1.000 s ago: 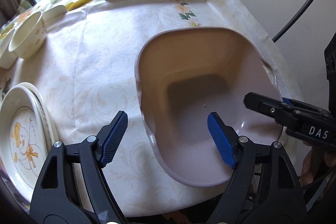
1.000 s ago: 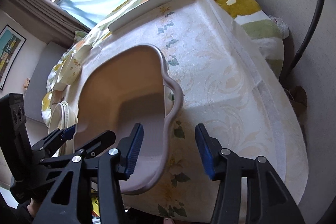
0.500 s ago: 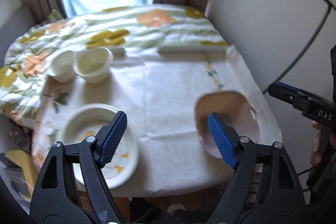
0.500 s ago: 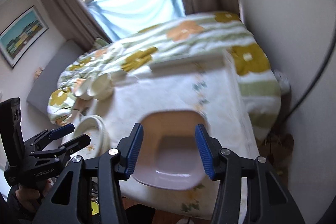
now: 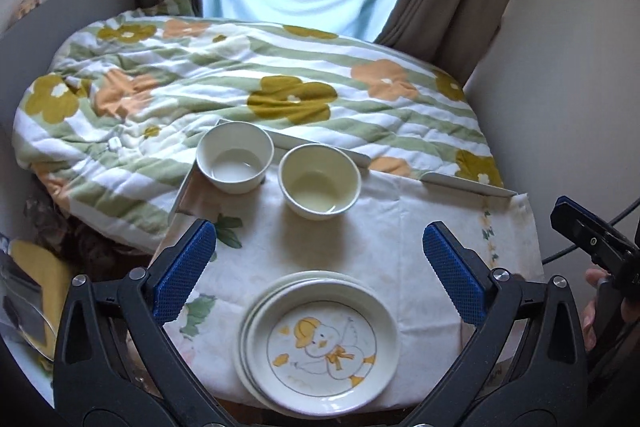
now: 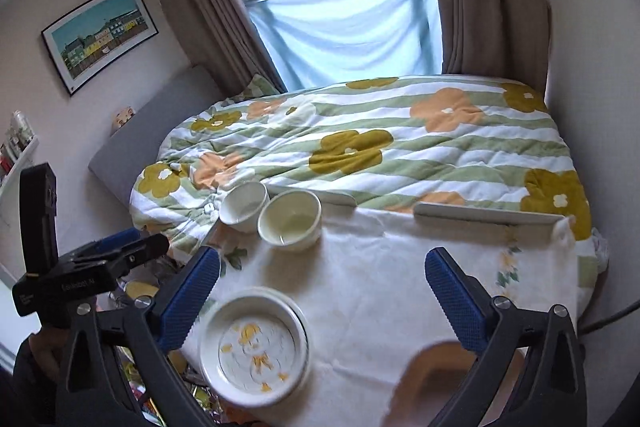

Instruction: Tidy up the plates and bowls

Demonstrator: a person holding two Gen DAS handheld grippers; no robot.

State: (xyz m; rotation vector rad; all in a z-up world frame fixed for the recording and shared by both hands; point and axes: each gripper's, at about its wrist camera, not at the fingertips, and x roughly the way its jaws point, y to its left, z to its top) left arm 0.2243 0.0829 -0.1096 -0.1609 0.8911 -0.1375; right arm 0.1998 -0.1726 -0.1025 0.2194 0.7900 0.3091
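Note:
A stack of round plates with a duck print (image 5: 320,343) sits at the table's near edge; it also shows in the right wrist view (image 6: 254,347). Two bowls stand at the far left of the table: a white one (image 5: 235,157) and a cream one (image 5: 319,181), seen also in the right wrist view as the white bowl (image 6: 243,206) and the cream bowl (image 6: 290,219). A pink square bowl (image 6: 436,367) lies at the near right corner. My left gripper (image 5: 320,275) is open and empty above the plates. My right gripper (image 6: 322,295) is open and empty above the table.
The small table (image 5: 380,223) has a white floral cloth and raised rails at its far edge. A bed with a flowered quilt (image 5: 240,83) lies behind it, below a window. A wall is close on the right. Clutter lies on the floor at the left.
Both grippers have pulled back and up from the pink square bowl. The view has widened from a close look at the bowl to the whole table. Both stayed open.

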